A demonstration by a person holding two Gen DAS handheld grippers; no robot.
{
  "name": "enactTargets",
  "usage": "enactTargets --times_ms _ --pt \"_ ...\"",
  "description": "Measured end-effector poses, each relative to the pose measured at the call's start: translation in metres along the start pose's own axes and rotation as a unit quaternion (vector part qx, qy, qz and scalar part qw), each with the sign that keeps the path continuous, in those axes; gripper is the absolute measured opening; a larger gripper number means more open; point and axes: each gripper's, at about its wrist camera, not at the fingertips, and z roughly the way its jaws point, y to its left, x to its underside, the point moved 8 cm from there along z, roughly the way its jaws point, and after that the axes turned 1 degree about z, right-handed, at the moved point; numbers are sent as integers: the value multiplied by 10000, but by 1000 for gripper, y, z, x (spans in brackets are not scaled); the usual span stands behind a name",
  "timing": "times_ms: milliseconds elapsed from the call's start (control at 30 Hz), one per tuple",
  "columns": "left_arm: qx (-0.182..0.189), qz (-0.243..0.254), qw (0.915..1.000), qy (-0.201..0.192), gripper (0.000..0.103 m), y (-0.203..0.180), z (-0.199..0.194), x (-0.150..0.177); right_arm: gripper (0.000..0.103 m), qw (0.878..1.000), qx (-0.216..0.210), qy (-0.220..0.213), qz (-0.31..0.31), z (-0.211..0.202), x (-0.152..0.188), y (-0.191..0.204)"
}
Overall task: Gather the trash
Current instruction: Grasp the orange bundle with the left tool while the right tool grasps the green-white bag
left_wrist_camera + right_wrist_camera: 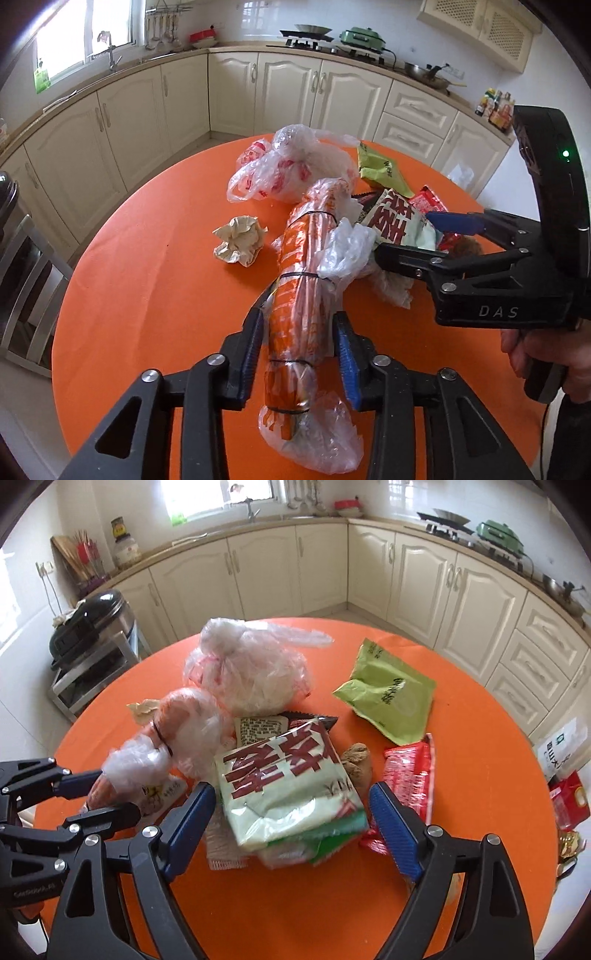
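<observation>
A long orange bundle in clear plastic, tied with black bands point(303, 295), lies on the round orange table point(147, 295). My left gripper point(300, 354) is closed on its near part. It also shows in the right wrist view point(173, 734), with the left gripper point(107, 794) on it. My right gripper point(291, 819) is open around a white-and-green packet with red characters point(288, 786), its fingers point(391, 823) on either side of it. In the left wrist view the right gripper point(413, 236) reaches in from the right at that packet point(399, 218).
On the table lie a tied clear plastic bag point(247, 668), a green snack pouch point(388, 694), a red wrapper point(406, 775), a brown lump point(356, 764) and a crumpled paper ball point(240, 240). Cream kitchen cabinets point(280, 88) ring the room. A metal stand with a black cooker point(88, 627) is at left.
</observation>
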Motion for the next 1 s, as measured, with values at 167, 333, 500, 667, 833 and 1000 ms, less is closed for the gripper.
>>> enactTargets --times_ms 167,333,500,667,833,1000 --pt "206 -113 9997 -6 39 -5 9 -21 81 9999 -98 -25 111 -1 5 -2" --pt "342 -291 9990 -37 27 1 7 -27 79 9994 -94 -215 270 -18 15 -3" --pt "322 -407 9986 -120 26 8 -8 -15 79 9968 -250 -444 611 -45 28 -8" --pt "321 -538 9976 -307 26 12 -33 -2 79 9938 -354 -572 886 -68 43 -12" --pt "314 -541 9968 -501 26 7 -58 6 79 9917 -360 -682 1029 -88 55 -11" --pt "318 -364 9966 -666 26 -11 -82 13 79 9895 -338 -886 1093 -113 64 -10"
